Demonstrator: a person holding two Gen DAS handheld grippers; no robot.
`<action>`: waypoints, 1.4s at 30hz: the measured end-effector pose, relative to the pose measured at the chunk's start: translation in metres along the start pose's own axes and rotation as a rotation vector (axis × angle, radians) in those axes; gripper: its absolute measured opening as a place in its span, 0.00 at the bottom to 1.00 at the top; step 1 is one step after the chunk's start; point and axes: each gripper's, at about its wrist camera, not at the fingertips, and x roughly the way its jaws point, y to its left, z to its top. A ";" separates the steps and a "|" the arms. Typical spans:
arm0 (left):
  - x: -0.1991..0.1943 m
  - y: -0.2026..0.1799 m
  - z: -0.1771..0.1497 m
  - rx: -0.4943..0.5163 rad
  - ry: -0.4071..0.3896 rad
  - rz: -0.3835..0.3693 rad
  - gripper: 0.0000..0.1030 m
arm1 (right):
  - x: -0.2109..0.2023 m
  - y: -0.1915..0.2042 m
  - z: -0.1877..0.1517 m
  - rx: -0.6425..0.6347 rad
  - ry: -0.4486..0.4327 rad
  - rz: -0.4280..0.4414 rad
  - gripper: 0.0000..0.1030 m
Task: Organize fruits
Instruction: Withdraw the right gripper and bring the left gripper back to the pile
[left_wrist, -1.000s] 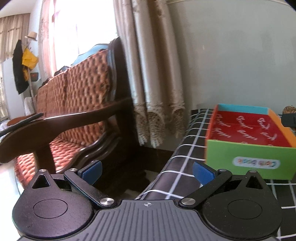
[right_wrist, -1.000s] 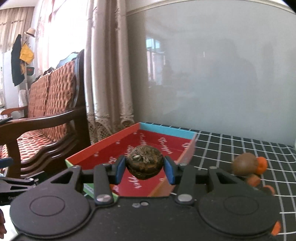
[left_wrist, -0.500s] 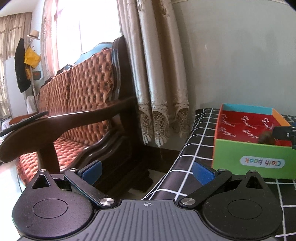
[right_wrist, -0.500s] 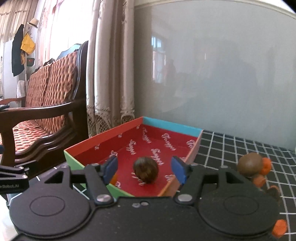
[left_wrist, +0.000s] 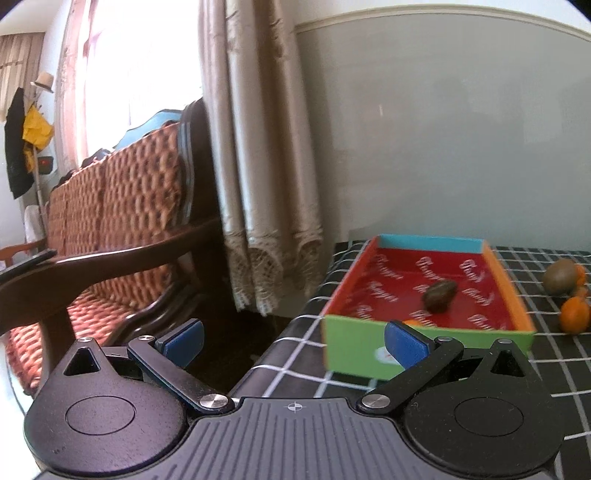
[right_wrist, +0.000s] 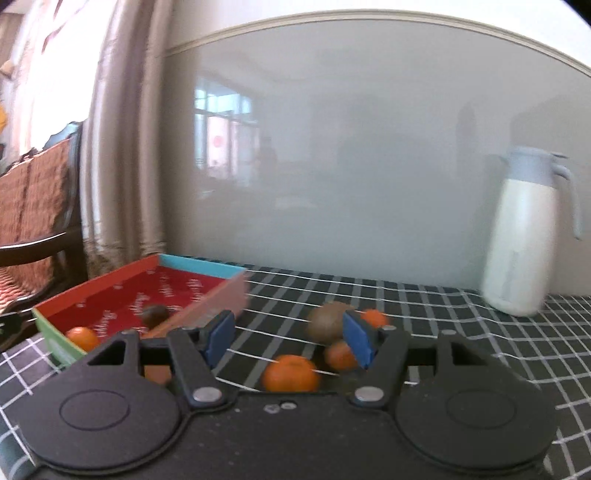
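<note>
The box (left_wrist: 354, 354) has a green front wall and a red printed floor, and it stands at the table's left end. A brown kiwi (left_wrist: 439, 295) lies loose inside it, with a small orange (right_wrist: 83, 338) at the front corner. A second kiwi (right_wrist: 327, 321) and three small oranges (right_wrist: 291, 373) sit on the checked cloth to the right of the box. My right gripper (right_wrist: 289, 338) is open and empty, facing this cluster from just in front. My left gripper (left_wrist: 293, 345) is open and empty, short of the box's front left corner.
A white and blue thermos jug (right_wrist: 524, 229) stands at the back right against the grey wall. A wooden sofa (left_wrist: 122, 236) with orange cushions and a curtain (left_wrist: 258, 166) lie left of the table edge. The black checked tablecloth (right_wrist: 480, 332) stretches to the right.
My right gripper opened and let go of the kiwi, which now lies in the box, then swung right to the fruit on the cloth. My left gripper's view shifted right, towards the box.
</note>
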 end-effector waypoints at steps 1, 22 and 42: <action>-0.002 -0.004 0.001 0.001 -0.003 -0.007 1.00 | -0.002 -0.009 -0.001 0.011 0.004 -0.011 0.63; -0.033 -0.115 0.014 0.083 -0.044 -0.182 1.00 | -0.046 -0.110 -0.012 0.112 0.010 -0.153 0.63; -0.041 -0.176 0.015 0.123 -0.046 -0.283 1.00 | -0.065 -0.143 -0.017 0.109 0.013 -0.204 0.63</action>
